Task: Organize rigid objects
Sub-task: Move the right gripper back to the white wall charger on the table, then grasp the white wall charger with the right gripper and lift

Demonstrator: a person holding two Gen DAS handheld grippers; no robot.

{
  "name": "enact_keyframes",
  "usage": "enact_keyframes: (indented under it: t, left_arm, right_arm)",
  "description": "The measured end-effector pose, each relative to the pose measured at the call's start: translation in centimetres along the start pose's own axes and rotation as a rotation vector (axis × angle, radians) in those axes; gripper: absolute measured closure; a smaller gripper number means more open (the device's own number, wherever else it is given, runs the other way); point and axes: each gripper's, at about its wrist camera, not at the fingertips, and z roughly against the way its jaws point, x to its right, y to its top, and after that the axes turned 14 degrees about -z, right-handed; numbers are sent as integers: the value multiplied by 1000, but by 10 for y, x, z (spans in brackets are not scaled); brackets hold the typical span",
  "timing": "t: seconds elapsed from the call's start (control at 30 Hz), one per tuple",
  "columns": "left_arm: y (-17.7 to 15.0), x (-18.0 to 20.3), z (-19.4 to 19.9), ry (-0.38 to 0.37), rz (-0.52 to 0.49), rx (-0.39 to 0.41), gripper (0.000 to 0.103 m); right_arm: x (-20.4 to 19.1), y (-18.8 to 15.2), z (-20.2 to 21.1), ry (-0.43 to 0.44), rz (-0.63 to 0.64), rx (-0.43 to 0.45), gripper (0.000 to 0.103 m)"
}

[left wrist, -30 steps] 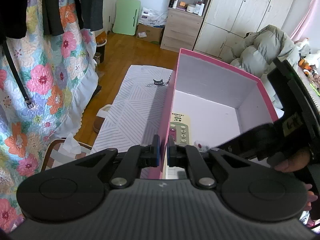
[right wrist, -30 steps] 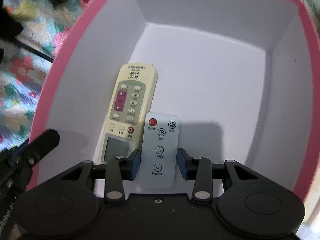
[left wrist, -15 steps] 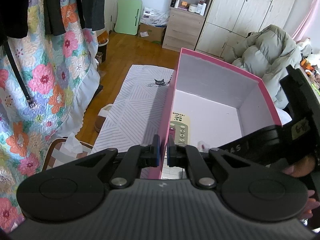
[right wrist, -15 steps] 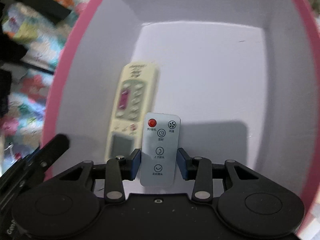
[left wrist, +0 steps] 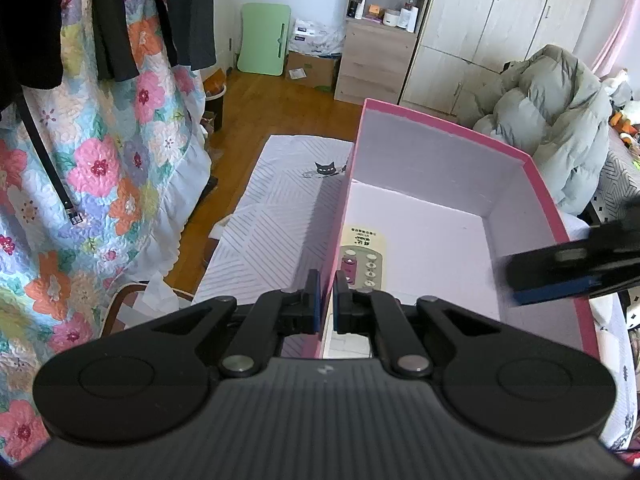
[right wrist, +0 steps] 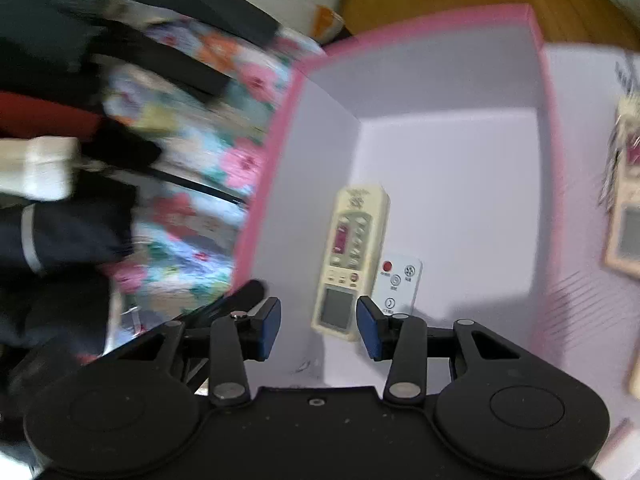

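Right gripper just opened and lifted off small white flat remote, now lying beside cream remote in pink cardboard box; left gripper clenched on box wall.

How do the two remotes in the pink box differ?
The cream remote is longer and thicker; the white remote is short and flat. The cream one has many buttons, a maroon panel and a grey screen; the white one has a red button, a few round icons and no screen. Both lie face up, side by side on the floor of the pink box.
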Motion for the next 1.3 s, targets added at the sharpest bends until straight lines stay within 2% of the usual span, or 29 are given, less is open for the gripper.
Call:
enact_keyframes:
  t: [0.2,0.3,0.4,0.53,0.67,0.8,0.9,1.0,1.07,1.23,1.3]
  left_arm:
    - [1,3,0,13,-7,-1,98]
    - [1,3,1,11,-5,-6,98]
    - [1,2,1,2,1,-13,98]
    - [0,6,3,16,-12,-11,99]
    - [-3,5,4,21,6,-1,98]
    - [-4,9,5,31,-13,4,98]
    - [-8,23,9,76,-78,7,99]
    - [-11,31,13,83,-101,16,100]
    - [-11,30,13,77,-91,20,100]
    - [-11,23,13,45,-67,27,100]
    - [-11,25,13,51,-74,34,100]
  right_arm:
    - [32,-15,85,61,11,114,55]
    - [61,-27,111,12,-2,149,55]
    - [98,-40,123,-91,-59,158,54]
    - [128,-57,113,-218,-37,127,54]
    - [131,-79,91,-362,134,133,54]
    - [138,-95,80,-397,216,129,51]
    - [139,-98,71,-483,262,151,47]
    - [147,-91,65,-471,225,149,45]
    - [152,-89,61,-461,205,155,40]
    - [145,-91,54,-439,227,184,28]
    - [140,-94,51,-458,242,202,27]
